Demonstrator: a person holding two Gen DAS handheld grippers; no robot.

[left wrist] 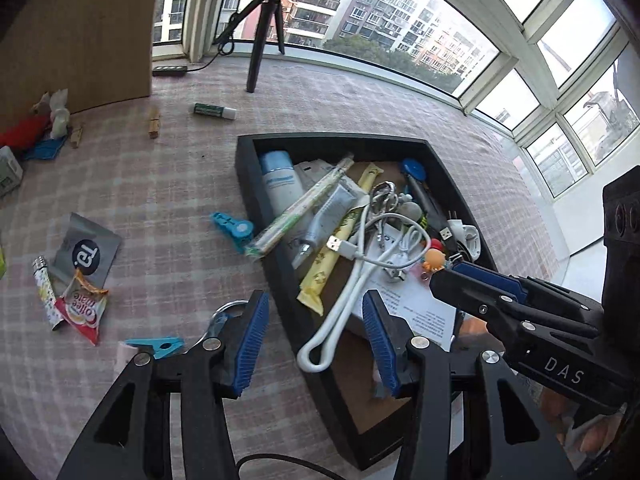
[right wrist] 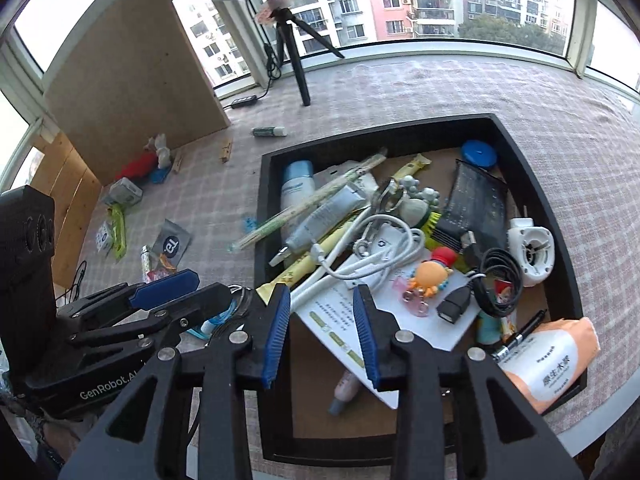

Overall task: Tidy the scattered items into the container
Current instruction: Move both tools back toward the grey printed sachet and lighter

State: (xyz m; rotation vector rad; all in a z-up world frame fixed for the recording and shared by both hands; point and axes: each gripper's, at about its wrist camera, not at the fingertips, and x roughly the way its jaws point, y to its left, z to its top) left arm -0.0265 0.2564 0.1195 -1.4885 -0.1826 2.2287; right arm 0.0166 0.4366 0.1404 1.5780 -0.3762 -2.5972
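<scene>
A black tray [left wrist: 252, 184] [right wrist: 268, 208] holds a white cable [left wrist: 352, 280], a lotion bottle [left wrist: 280, 180], tubes, a paper sheet [right wrist: 400, 308] and an orange toy [right wrist: 430, 274]. My left gripper [left wrist: 316, 340] is open and empty over the tray's near left edge. My right gripper [right wrist: 322, 332] is open and empty over the tray's front left part, above the paper sheet. Scattered on the cloth: a grey sachet [left wrist: 86, 252], a coffee packet [left wrist: 84, 310], a blue clip [left wrist: 234, 230], a second blue clip [left wrist: 160, 346], a green-white tube [left wrist: 212, 111], wooden pegs [left wrist: 153, 122].
A tripod [left wrist: 260, 32] stands at the back by the window. A wooden board [right wrist: 128, 76] leans at the back left, with a red item [right wrist: 136, 166] and small toys at its foot. A tissue pack [right wrist: 548, 364] lies on the tray's front right corner.
</scene>
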